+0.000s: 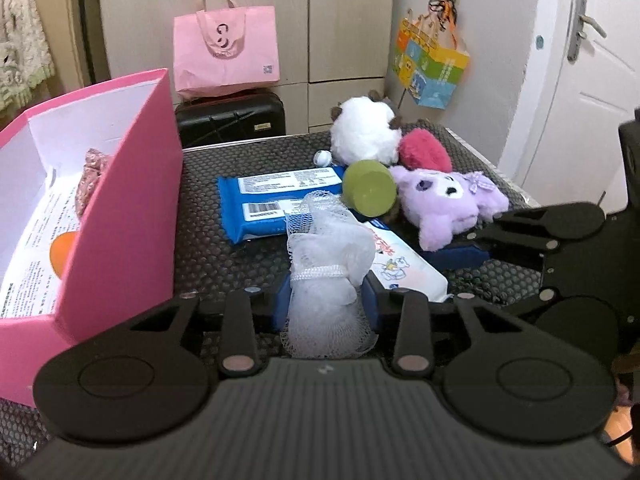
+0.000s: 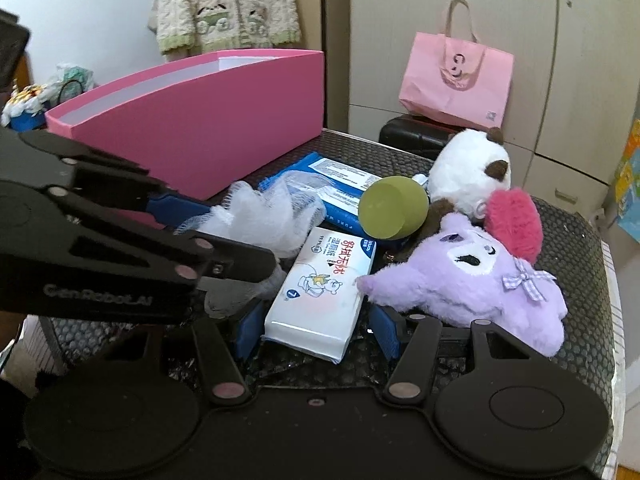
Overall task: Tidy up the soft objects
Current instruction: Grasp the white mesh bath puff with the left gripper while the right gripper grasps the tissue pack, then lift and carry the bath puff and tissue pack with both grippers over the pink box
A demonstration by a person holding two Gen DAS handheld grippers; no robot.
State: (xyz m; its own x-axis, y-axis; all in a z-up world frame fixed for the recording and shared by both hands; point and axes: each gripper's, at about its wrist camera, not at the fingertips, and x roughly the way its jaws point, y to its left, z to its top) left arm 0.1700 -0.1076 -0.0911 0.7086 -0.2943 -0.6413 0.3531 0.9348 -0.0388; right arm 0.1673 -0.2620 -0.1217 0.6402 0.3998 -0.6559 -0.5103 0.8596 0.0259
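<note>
My left gripper (image 1: 326,304) is shut on a white mesh bath sponge (image 1: 328,256), held just above the dark mat; the sponge also shows in the right wrist view (image 2: 260,216). My right gripper (image 2: 316,326) is open around the near end of a white wet-wipes pack (image 2: 320,292), its blue pads on either side and apart from it. A purple plush (image 2: 472,276), a pink fluffy ball (image 2: 514,224), a white plush with brown ears (image 2: 468,168) and a green cylinder (image 2: 390,208) lie on the right. The pink box (image 1: 120,208) stands at the left.
A blue wipes pack (image 1: 276,200) lies flat behind the sponge. The pink box holds a printed sheet, an orange ball (image 1: 62,256) and a pinkish cloth (image 1: 90,176). A black suitcase (image 1: 230,120) with a pink tote bag (image 1: 226,52) stands behind the table. A door (image 1: 580,80) is at the right.
</note>
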